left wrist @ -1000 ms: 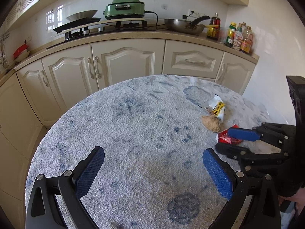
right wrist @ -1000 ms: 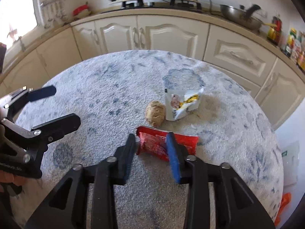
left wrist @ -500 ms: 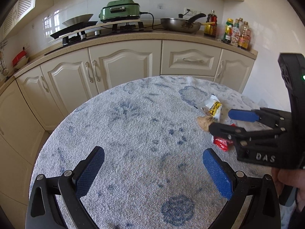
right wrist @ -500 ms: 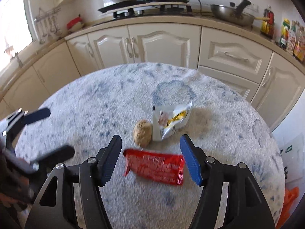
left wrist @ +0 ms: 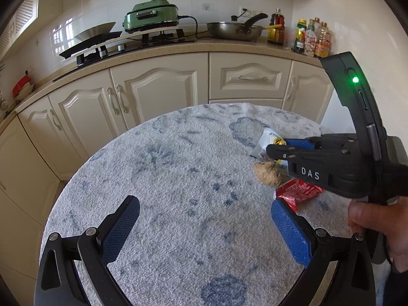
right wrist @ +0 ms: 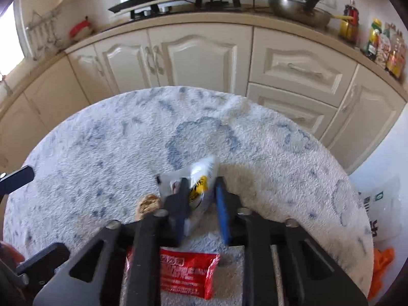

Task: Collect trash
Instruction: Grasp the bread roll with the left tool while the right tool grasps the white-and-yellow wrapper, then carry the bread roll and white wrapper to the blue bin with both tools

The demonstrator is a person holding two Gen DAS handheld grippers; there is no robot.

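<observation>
A white and yellow snack wrapper [right wrist: 197, 183] lies on the round towel-covered table [right wrist: 102, 153]. My right gripper [right wrist: 201, 196] has its blue-padded fingers on either side of the wrapper, narrowly apart; I cannot tell if they pinch it. A red wrapper [right wrist: 186, 272] lies flat on the table under the right gripper. A brown crumpled ball [right wrist: 148, 202] sits left of the white wrapper. In the left wrist view the wrapper [left wrist: 267, 140], ball [left wrist: 267, 174] and red wrapper [left wrist: 298, 191] lie at the right, under the right gripper [left wrist: 278, 146]. My left gripper [left wrist: 204, 224] is open and empty above the table.
Cream kitchen cabinets [left wrist: 158, 91] curve behind the table, with a stove, green cooker [left wrist: 150, 16], pan and bottles on the counter. A white plastic bag [right wrist: 380, 211] and something orange [right wrist: 382, 267] lie off the table's right edge.
My right gripper let go of the red wrapper, opened, moved forward over it and narrowed around the white and yellow wrapper. The left gripper stayed open and rose slightly.
</observation>
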